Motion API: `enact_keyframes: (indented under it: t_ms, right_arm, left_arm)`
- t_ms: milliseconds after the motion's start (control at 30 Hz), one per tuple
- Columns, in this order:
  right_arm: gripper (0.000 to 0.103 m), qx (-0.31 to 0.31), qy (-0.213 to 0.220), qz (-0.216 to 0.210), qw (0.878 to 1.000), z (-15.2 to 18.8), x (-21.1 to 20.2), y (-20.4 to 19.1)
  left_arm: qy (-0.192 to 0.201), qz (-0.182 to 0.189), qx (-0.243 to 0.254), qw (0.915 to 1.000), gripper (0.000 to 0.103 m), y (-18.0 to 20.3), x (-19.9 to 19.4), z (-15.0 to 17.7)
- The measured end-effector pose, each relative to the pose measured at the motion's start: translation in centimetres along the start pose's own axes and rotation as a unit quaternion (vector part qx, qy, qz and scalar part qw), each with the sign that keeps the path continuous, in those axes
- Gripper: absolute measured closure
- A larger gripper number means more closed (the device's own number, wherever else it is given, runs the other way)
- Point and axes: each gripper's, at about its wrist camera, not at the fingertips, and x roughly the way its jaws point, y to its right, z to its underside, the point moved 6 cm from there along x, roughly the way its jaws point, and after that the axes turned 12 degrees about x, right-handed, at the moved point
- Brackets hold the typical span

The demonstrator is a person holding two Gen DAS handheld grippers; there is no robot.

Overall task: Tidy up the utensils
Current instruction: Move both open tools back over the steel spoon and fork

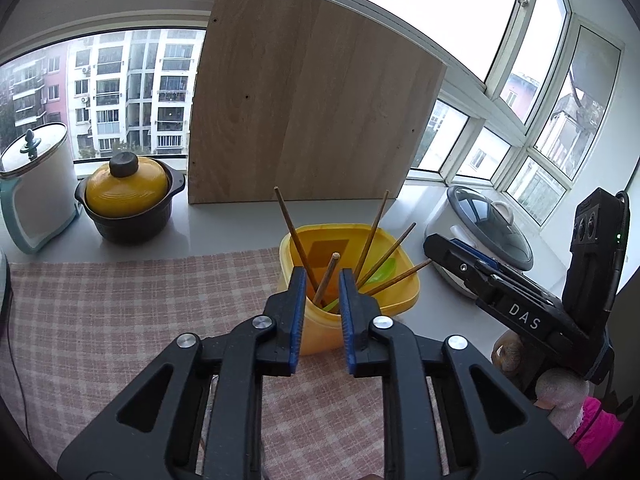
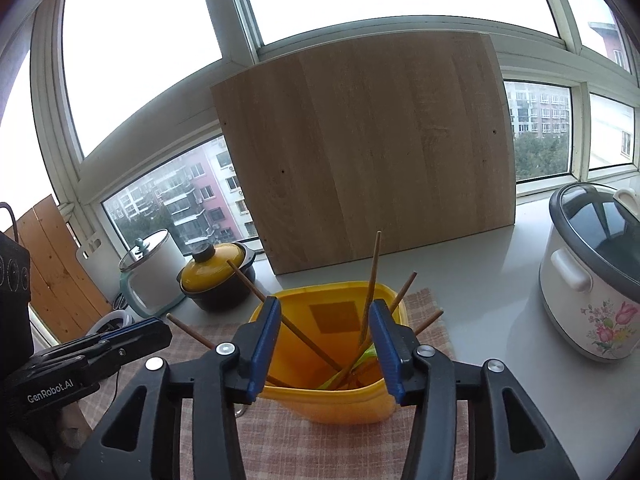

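A yellow plastic container (image 1: 400, 240) (image 2: 344, 404) stands on a pink checked cloth (image 1: 120, 300) (image 2: 304, 448). Several wooden chopsticks (image 1: 292, 228) (image 2: 374, 272) lean in it, along with a green spoon (image 1: 382, 272) (image 2: 370, 354). My left gripper (image 1: 322, 280) hovers just in front of the container, its blue-padded jaws a little apart. One chopstick (image 1: 329, 276) shows in the gap beyond them, untouched. My right gripper (image 2: 325, 308) stands over the container's near rim with its jaws wider apart and nothing pressed between them. It also shows in the left wrist view, at the right edge (image 1: 480, 272).
A large wooden board (image 1: 304, 96) (image 2: 368, 152) leans on the window behind the container. A yellow-lidded black pot (image 1: 128, 196) (image 2: 216, 272) and a white lidded pot (image 1: 36, 184) (image 2: 152, 272) stand at the left. A flowered rice cooker (image 2: 592, 280) (image 1: 480, 224) stands at the right.
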Motion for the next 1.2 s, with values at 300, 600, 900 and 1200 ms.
enact_keyframes:
  t_ms: [300, 600, 900, 1200]
  right_arm:
    - [0.015, -0.016, 0.018, 0.0, 1.0, 0.9, -2.9, 0.0]
    - [0.0, -0.023, 0.028, 0.007, 0.999, 2.5, -4.9, 0.2]
    - [0.0, -0.03, 0.019, -0.008, 0.999, 5.2, -5.8, 0.2]
    - [0.001, -0.044, -0.035, -0.039, 0.998, 9.1, -4.3, -1.0]
  left_arm:
    - [0.005, -0.029, 0.015, 0.9995, 0.074, -1.6, -2.9, 1.5]
    - [-0.02, -0.058, -0.011, 0.998, 0.074, -5.8, -3.9, 4.6]
    - [-0.063, -0.058, -0.023, 0.996, 0.074, -7.9, -3.0, 7.9]
    - [-0.092, -0.04, -0.027, 0.9946, 0.074, -8.7, -1.6, 9.6]
